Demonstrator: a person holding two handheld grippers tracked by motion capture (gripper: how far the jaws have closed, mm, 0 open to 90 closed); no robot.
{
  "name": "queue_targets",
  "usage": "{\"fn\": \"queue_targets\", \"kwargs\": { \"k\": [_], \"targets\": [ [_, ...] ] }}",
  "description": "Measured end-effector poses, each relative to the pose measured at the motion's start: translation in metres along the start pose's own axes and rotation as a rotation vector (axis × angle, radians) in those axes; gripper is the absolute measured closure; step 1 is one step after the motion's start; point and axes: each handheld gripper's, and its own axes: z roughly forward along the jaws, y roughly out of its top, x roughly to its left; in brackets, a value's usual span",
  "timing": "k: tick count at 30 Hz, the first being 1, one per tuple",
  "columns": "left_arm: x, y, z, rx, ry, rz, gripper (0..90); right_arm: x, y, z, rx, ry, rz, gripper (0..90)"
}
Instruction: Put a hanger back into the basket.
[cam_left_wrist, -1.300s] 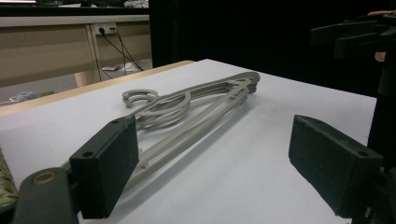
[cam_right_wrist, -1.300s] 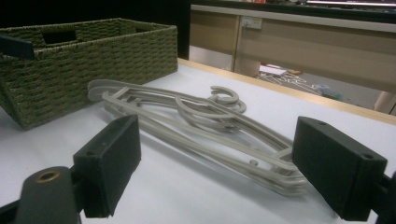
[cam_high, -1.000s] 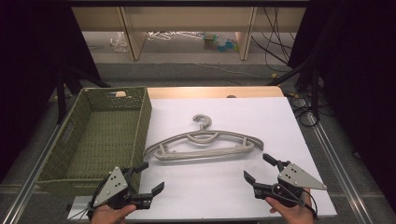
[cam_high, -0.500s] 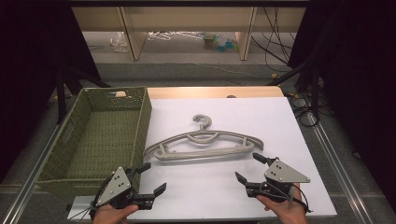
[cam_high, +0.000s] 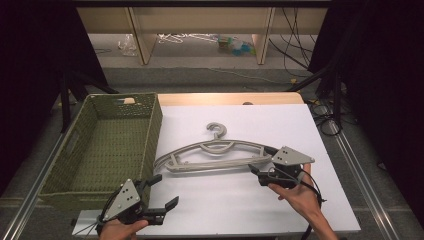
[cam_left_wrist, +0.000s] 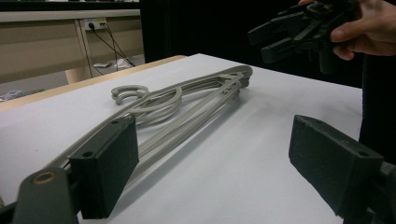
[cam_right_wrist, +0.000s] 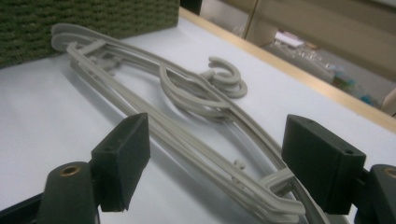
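A stack of grey plastic hangers (cam_high: 215, 152) (cam_left_wrist: 187, 107) (cam_right_wrist: 196, 102) lies flat in the middle of the white table top (cam_high: 280, 125), hooks pointing to the far side. My right gripper (cam_high: 260, 160) (cam_right_wrist: 219, 161) is at the stack's right end. Its jaws have just been closing a little but stand wide, with the hangers' end between them and the pads not pressing on it. At the near left my left gripper (cam_high: 166, 190) (cam_left_wrist: 212, 154) is open and holds nothing, a short way from the stack's left end. The right gripper (cam_left_wrist: 271, 39) also appears far off in the left gripper view.
A green woven basket (cam_high: 150, 135) (cam_right_wrist: 93, 18) stands on the left, its wall right beside the hangers' left end. Wooden shelving (cam_high: 200, 20) and cables lie beyond the table's far edge.
My right gripper has moved left and forward from the near right corner to the hangers' right end. The left gripper and the hangers have kept still.
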Motion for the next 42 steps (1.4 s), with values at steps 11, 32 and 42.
{"fn": "queue_targets", "kwargs": {
  "k": [11, 32, 42],
  "targets": [
    [-0.001, 0.000, 0.001, 0.006, -0.009, 0.002, 15.6, -0.027, 0.008, 0.038, 0.134, 0.021, -0.051, 26.4],
    [-0.002, 0.000, 0.003, 0.011, -0.024, 0.000, 15.7, -0.053, 0.016, 0.103, 0.301, 0.018, -0.150, 36.9],
    [-0.002, 0.001, 0.002, 0.007, -0.027, -0.004, 15.8, -0.050, 0.019, 0.133, 0.338, 0.052, -0.211, 44.0]
  ]
}}
